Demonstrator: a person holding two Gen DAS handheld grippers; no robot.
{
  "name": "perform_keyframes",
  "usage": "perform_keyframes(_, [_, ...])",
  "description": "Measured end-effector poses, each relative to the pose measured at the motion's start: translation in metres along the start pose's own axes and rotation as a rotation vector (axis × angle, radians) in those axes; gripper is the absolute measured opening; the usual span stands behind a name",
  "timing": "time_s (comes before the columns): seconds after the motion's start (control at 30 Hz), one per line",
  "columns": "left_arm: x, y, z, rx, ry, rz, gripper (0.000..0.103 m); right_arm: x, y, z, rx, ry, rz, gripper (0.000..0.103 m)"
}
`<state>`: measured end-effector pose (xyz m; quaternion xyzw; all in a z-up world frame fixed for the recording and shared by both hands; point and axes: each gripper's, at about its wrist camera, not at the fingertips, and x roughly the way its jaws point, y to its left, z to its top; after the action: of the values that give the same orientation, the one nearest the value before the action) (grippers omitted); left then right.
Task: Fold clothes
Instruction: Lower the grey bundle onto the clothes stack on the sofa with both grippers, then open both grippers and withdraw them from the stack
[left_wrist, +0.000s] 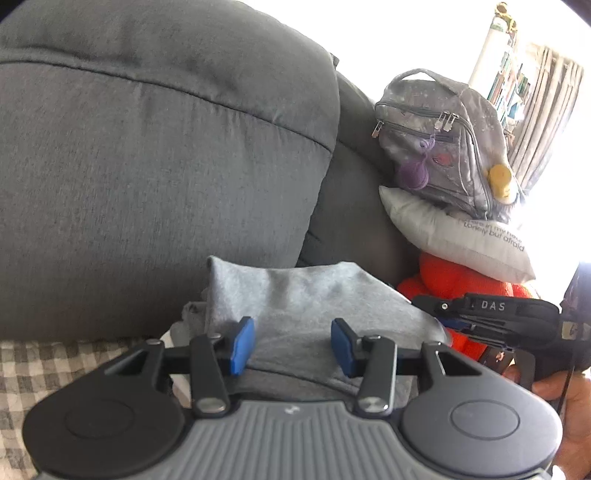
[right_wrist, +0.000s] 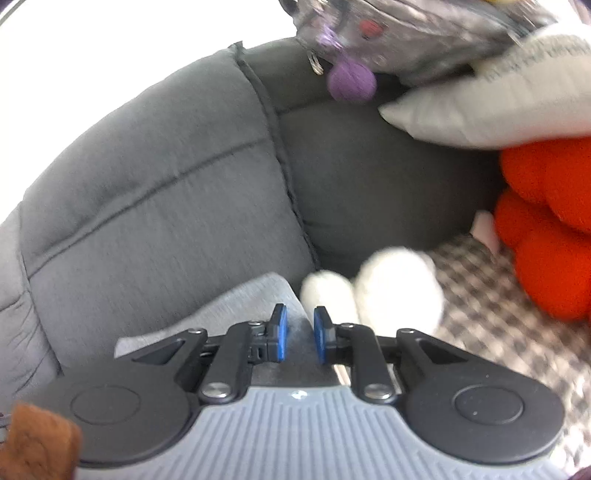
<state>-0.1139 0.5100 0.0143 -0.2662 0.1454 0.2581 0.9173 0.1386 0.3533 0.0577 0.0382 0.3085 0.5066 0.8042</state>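
A folded grey garment (left_wrist: 310, 295) lies on the checked cover against the sofa's back cushion. My left gripper (left_wrist: 293, 345) hovers just over its near edge, open, with the blue pads (left_wrist: 242, 345) wide apart and the cloth lying below them. My right gripper (right_wrist: 300, 338) is at the garment's right corner (right_wrist: 255, 295). Its jaws stand a narrow gap apart, grey cloth shows in the gap, and the pads do not press on it. The right gripper's black housing marked DAS (left_wrist: 495, 314) reaches in from the right beside the garment, with a hand (left_wrist: 569, 413) behind it.
A dark grey sofa cushion (left_wrist: 155, 166) rises right behind the garment. To the right are a grey backpack (left_wrist: 439, 140), a white printed pillow (left_wrist: 461, 236) and an orange plush toy (right_wrist: 546, 221). Two white fluffy items (right_wrist: 391, 291) lie on the checked cover (right_wrist: 491, 306).
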Motion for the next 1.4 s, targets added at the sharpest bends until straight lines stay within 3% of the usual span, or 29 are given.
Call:
perform_keyframes(0.27, [-0.027, -0.024, 0.003, 0.000, 0.032, 0.019, 0.075, -0.052, 0.016, -0.006, -0.025, -0.006, -0.047, 0.026])
perform_keyframes(0.37, [-0.039, -0.035, -0.002, -0.007, 0.068, 0.025, 0.083, -0.076, 0.021, -0.019, -0.045, 0.003, -0.069, 0.042])
perform_keyframes(0.43, [-0.046, -0.046, -0.009, 0.015, 0.085, 0.055, 0.087, -0.090, 0.022, -0.027, -0.058, 0.008, -0.082, 0.045])
perform_keyframes(0.57, [-0.058, -0.065, -0.022, 0.053, 0.105, 0.107, 0.099, -0.113, 0.023, -0.046, -0.102, 0.028, -0.113, 0.065])
perform_keyframes(0.63, [-0.058, -0.075, -0.028, 0.074, 0.132, 0.136, 0.102, -0.123, 0.022, -0.056, -0.123, 0.044, -0.125, 0.070])
perform_keyframes(0.77, [-0.050, -0.088, -0.039, 0.086, 0.207, 0.182, 0.102, -0.136, 0.016, -0.074, -0.133, 0.082, -0.129, 0.075])
perform_keyframes(1.0, [-0.034, -0.099, -0.060, 0.103, 0.281, 0.249, 0.102, -0.142, 0.005, -0.096, -0.137, 0.126, -0.117, 0.098])
perform_keyframes(1.4, [-0.023, -0.096, -0.060, 0.120, 0.287, 0.323, 0.102, -0.142, -0.003, -0.102, -0.121, 0.134, -0.125, 0.103])
